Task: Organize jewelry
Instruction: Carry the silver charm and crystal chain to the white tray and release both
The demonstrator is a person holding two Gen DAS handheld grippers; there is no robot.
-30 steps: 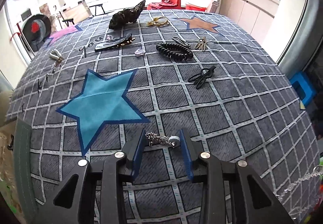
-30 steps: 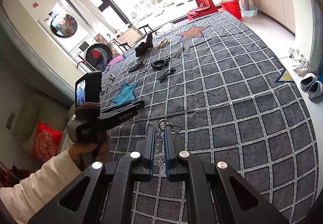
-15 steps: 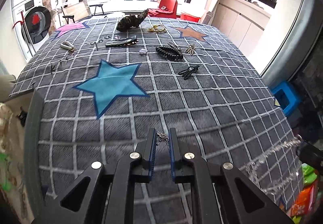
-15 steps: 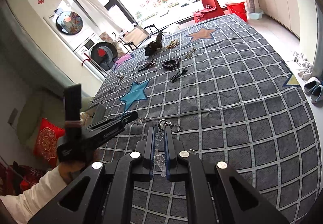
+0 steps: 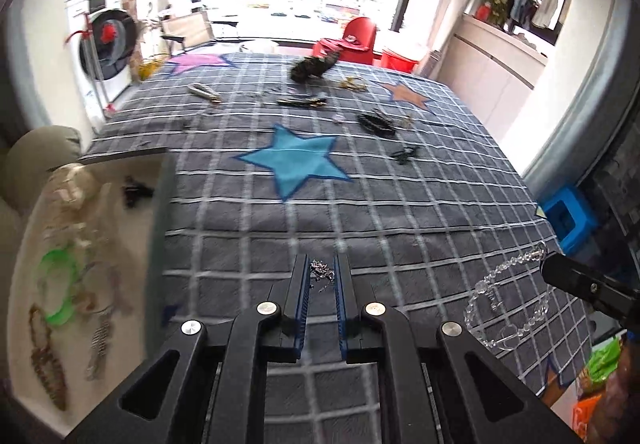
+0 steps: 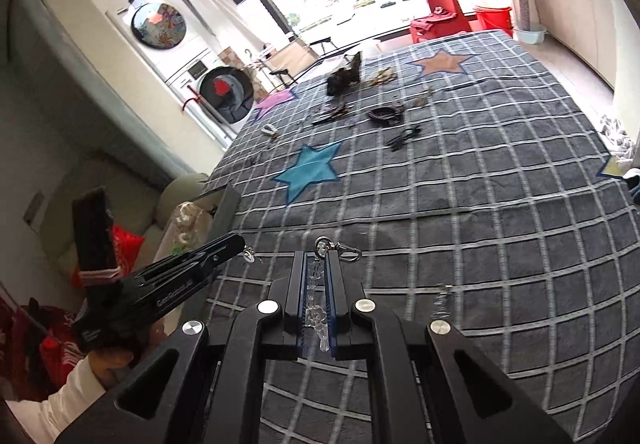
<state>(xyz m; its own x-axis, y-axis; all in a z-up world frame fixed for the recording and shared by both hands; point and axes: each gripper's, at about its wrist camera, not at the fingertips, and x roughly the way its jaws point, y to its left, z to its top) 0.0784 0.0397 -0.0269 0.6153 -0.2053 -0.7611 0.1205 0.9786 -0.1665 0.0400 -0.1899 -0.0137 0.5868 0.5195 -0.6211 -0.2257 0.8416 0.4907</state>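
My left gripper [image 5: 322, 269] is shut on a small silver chain piece [image 5: 321, 273] and holds it above the grey checked cloth [image 5: 400, 212], beside a white tray [image 5: 52, 384] at the left. My right gripper [image 6: 317, 264] is shut on a clear crystal bead bracelet [image 6: 316, 308] with a metal clasp [image 6: 340, 248]. In the left wrist view the bracelet [image 5: 504, 300] hangs in a loop from the right gripper at the right. In the right wrist view the left gripper [image 6: 236, 244] is at the left with the chain dangling from its tip.
The tray holds a green bangle [image 5: 60, 292], brown beads [image 5: 48, 364] and several other pieces. Farther off on the cloth lie a black coil hair tie [image 5: 376, 123], a black clip [image 5: 405, 155], a dark feathery piece [image 5: 314, 67] and a blue star patch [image 5: 298, 162].
My left gripper shut on the chain piece, lifted it off the cloth and swung left toward the tray. My right gripper stayed shut on the bracelet and moved little.
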